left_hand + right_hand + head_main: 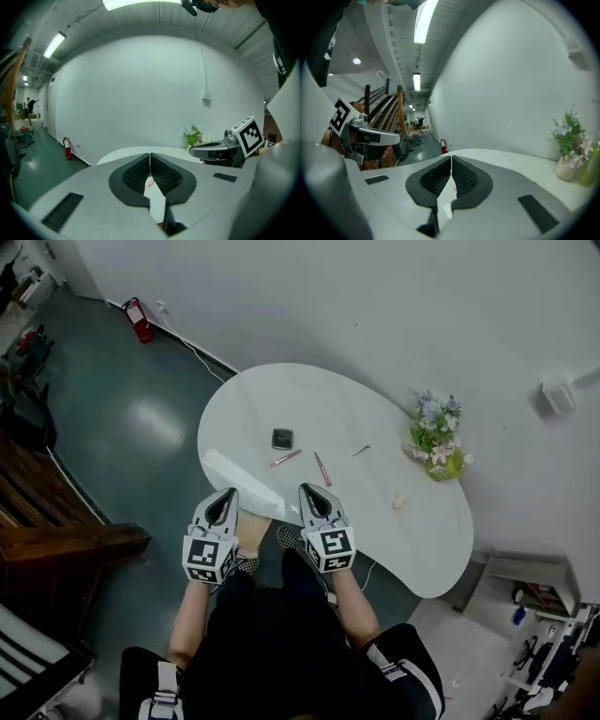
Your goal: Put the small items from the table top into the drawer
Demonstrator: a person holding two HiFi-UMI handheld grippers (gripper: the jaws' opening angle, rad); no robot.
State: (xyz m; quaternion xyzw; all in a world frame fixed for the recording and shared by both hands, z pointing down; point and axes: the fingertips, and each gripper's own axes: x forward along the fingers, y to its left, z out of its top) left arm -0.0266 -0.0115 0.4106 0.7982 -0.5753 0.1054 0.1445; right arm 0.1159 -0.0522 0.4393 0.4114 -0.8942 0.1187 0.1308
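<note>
Both claws are fully closed with nothing between the pads.

Head view: the left gripper (228, 494) and the right gripper (308, 490) hover side by side at the near edge of the white table (253, 404), touching none of the items. Five small items lie on the table top:
- a black square case (282, 438);
- a pink stick (286, 458) just beside it;
- a second pink stick (322, 468);
- a thin metal piece (361, 451);
- a pale lump (399, 502) nearer the right edge.

A vase (441, 465) at the far right of the table holds flowers (434, 418). No drawer is in view, so its state and contents cannot be told.

Left gripper view: the jaws meet along their full length. One pink stick shows on the table below them, not held. A fire extinguisher (68, 149) stands on the floor by the wall.

Right gripper view: the jaws are closed tip to tip and empty, aimed across the table.

Progress, as a judgement: the task appears to be at its start. Every visible item remains on the table, and the drawer must be opened and all the items picked up.
</note>
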